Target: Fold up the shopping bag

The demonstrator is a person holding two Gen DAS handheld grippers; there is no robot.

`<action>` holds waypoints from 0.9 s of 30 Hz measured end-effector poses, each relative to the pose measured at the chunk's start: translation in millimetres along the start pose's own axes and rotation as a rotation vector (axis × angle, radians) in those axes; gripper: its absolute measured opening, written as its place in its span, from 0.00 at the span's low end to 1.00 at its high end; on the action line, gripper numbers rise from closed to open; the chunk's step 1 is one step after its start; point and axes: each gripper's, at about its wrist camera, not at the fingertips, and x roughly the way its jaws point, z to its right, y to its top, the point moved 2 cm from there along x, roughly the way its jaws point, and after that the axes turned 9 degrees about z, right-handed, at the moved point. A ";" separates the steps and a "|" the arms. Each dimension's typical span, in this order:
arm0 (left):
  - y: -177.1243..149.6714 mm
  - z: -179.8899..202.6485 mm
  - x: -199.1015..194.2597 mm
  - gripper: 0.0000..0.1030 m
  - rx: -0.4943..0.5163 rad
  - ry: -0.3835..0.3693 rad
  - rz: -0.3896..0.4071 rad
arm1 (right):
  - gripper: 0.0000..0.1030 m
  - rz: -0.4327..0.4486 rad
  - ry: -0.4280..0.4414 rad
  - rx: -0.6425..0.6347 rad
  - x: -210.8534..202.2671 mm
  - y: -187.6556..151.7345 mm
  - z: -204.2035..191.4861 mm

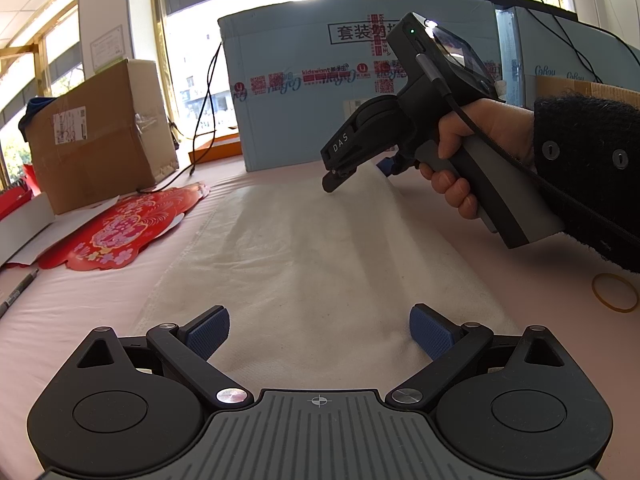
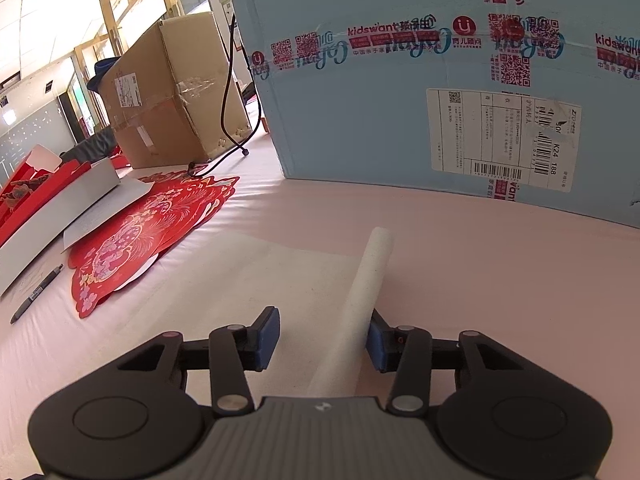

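Note:
A white fabric shopping bag (image 1: 312, 248) lies flat on the pink table cover, running away from me in the left wrist view. My left gripper (image 1: 320, 336) stands open over the bag's near edge, with nothing pinched between its blue pads. A hand in a dark sleeve holds my right gripper (image 1: 334, 178) at the bag's far right corner. In the right wrist view the right gripper (image 2: 322, 338) has its jaws apart. The bag's white handle strap (image 2: 370, 272) runs between them, close against the right pad (image 2: 376, 340) and clear of the left pad.
A large light-blue carton (image 1: 360, 92) stands just behind the bag, and a brown cardboard box (image 1: 100, 132) is at the back left. Red paper cut-outs (image 1: 124, 232) and a pen (image 1: 18, 292) lie left of the bag. A rubber band (image 1: 615, 292) lies at the right.

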 end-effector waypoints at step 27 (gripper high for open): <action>-0.5 -2.1 0.9 0.95 0.000 -0.001 0.002 | 0.39 0.010 0.011 0.102 -16.0 10.6 29.7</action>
